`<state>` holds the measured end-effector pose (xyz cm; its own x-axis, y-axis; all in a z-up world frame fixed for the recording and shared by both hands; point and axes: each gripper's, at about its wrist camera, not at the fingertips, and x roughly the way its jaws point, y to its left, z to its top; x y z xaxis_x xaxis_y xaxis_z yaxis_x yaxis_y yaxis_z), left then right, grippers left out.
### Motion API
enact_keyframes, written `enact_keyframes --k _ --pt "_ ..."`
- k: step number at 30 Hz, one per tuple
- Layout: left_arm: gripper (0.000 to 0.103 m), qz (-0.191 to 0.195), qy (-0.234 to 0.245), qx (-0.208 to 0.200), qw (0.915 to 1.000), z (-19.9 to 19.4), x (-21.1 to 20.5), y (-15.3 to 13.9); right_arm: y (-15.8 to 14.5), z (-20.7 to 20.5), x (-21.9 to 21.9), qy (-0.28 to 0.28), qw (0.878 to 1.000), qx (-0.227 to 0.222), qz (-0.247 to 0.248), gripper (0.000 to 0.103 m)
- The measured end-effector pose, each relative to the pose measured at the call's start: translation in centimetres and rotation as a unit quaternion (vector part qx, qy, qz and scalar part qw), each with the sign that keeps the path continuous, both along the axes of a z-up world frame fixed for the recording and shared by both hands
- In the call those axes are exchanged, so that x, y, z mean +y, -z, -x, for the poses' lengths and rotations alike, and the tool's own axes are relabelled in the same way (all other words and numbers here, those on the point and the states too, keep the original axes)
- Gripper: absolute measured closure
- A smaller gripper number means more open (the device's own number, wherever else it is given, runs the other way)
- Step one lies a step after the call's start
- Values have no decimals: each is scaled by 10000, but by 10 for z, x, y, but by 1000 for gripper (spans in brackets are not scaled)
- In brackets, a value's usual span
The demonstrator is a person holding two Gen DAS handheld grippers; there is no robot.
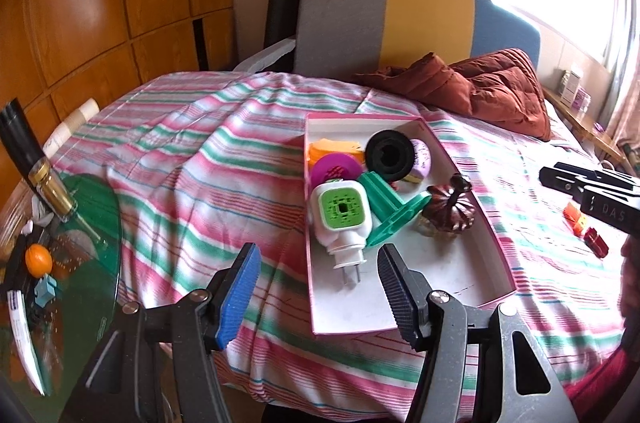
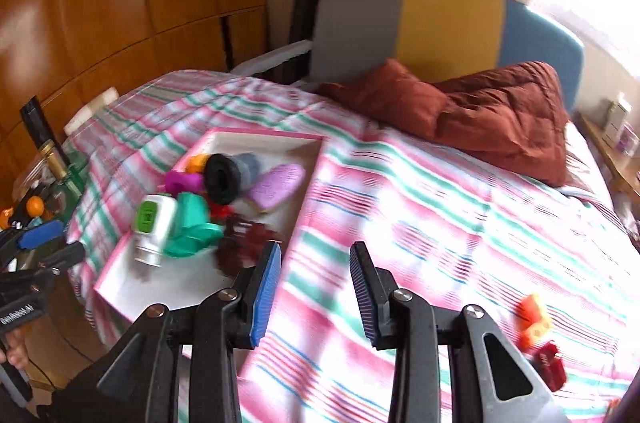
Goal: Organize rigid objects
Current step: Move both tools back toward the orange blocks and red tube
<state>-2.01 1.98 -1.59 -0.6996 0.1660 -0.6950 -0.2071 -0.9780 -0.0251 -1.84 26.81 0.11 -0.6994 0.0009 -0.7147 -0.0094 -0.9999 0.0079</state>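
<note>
While most of the rigid pieces already lay in the pink-edged tray point(image 1: 460, 163) on the striped bedspread point(image 1: 200, 163), I had both my left gripper point(image 1: 318, 287) and right gripper point(image 2: 314, 297) parted and empty, with the orange and red blocks point(image 2: 538, 335) left outside.

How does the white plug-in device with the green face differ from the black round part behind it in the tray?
The white plug-in device is squarish, with a green grille face and two metal prongs pointing toward the camera; the black round part is a dark flanged ring with a hollow centre and no prongs. The device sits nearer the tray's bare end, the black part further back. Both lie tipped inside the tray.
</note>
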Motion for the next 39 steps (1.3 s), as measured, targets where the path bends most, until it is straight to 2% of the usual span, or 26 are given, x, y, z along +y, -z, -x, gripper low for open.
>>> enact_keyframes --k 6,11,15,20,24,39 --pt "41 61 193 49 9998 -2 17 -5 0 -20 63 744 9972 -42 -75 67" --pt "39 145 386 90 9991 -4 33 -7 3 -41 122 1515 9884 -56 -65 67" --pt "39 216 578 112 9980 -4 50 -9 11 -64 171 2336 9723 24 57 67" --pt "38 307 833 151 9959 -7 73 -11 25 -89 214 3295 9414 -29 715 67" --pt "37 368 1058 170 9936 -9 92 -11 27 -98 227 3599 9286 -34 899 67" --pt "36 491 1756 -38 9832 -8 155 -2 31 -113 246 4018 9065 12 1295 67"
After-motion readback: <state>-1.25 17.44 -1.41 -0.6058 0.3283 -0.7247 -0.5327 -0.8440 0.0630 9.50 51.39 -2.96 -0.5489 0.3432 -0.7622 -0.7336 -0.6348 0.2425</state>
